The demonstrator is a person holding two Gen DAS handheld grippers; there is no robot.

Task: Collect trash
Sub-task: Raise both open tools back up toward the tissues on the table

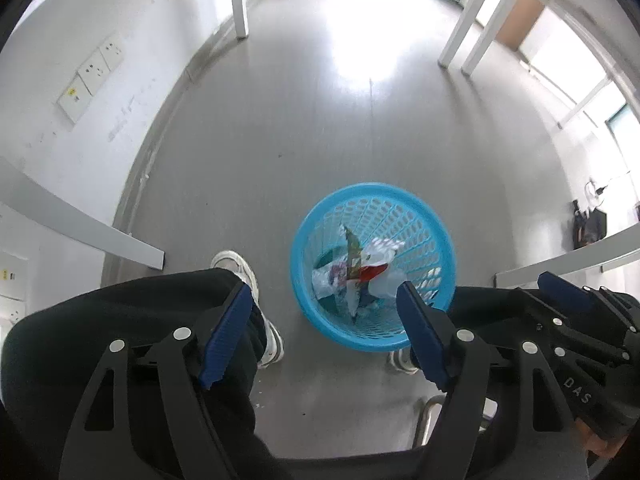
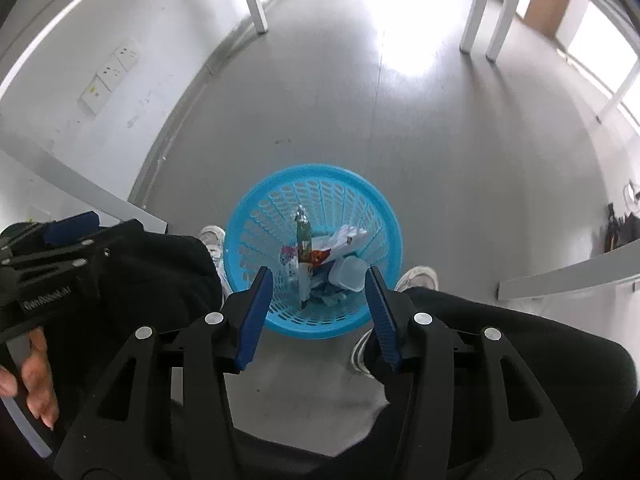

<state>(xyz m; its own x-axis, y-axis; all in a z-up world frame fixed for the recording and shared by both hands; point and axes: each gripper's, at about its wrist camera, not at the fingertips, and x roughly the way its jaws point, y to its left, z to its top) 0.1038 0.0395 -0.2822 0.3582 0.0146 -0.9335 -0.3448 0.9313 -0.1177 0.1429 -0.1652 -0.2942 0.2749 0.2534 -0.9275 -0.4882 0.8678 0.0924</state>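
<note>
Grey floor (image 2: 460, 152) with window glare runs between white walls (image 1: 100, 80) and white bench legs (image 1: 239, 0), and on it the blue basket (image 2: 256, 200) holds the wrappers (image 2: 304, 256), while left tongs (image 1: 324, 312) and right tongs (image 2: 318, 300) hang open and empty.

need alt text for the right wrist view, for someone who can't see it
A round blue plastic mesh basket holding wrappers and crumpled plastic trash stands on a grey floor between a seated person's white shoes. The right gripper hangs above it, blue-padded jaws open and empty.
</note>
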